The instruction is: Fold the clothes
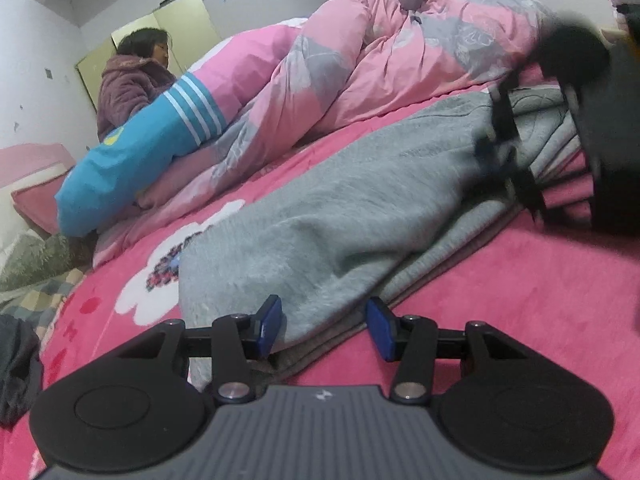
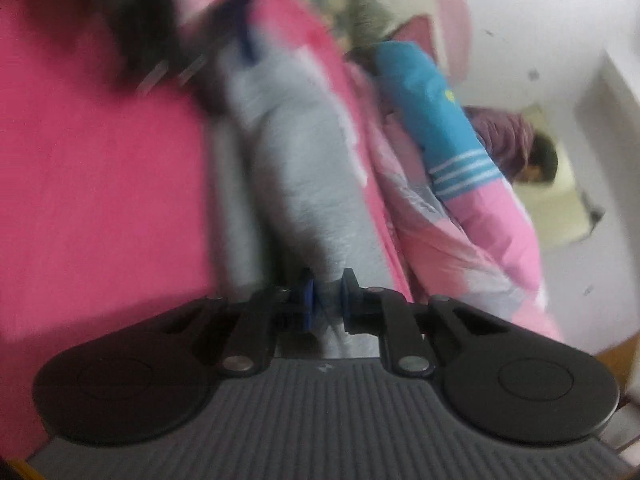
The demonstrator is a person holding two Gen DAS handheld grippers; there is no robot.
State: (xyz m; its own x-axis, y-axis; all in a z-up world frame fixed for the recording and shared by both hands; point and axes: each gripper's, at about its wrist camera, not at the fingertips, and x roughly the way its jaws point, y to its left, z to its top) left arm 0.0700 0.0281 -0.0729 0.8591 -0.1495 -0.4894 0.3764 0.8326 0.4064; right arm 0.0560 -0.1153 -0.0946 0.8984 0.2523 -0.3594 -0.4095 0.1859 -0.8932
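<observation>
A grey fleece garment (image 1: 340,208) lies stretched across the pink bed blanket (image 1: 520,288). Its near end lies between the blue pads of my left gripper (image 1: 325,325), which stands open low over the bed; the pads do not visibly press the cloth. At the far end, my right gripper (image 1: 504,148) is a dark blur against the garment's bunched folds. The right wrist view is smeared and rolled sideways. There my right gripper (image 2: 328,300) has its pads close together with the grey garment (image 2: 304,168) pinched between them.
A pink and grey quilt (image 1: 380,60) is heaped along the back of the bed, with a blue and pink bolster (image 1: 140,152) beside it. A person in a purple jacket (image 1: 128,84) sits beyond it. A dark cloth (image 1: 16,360) lies at the left edge.
</observation>
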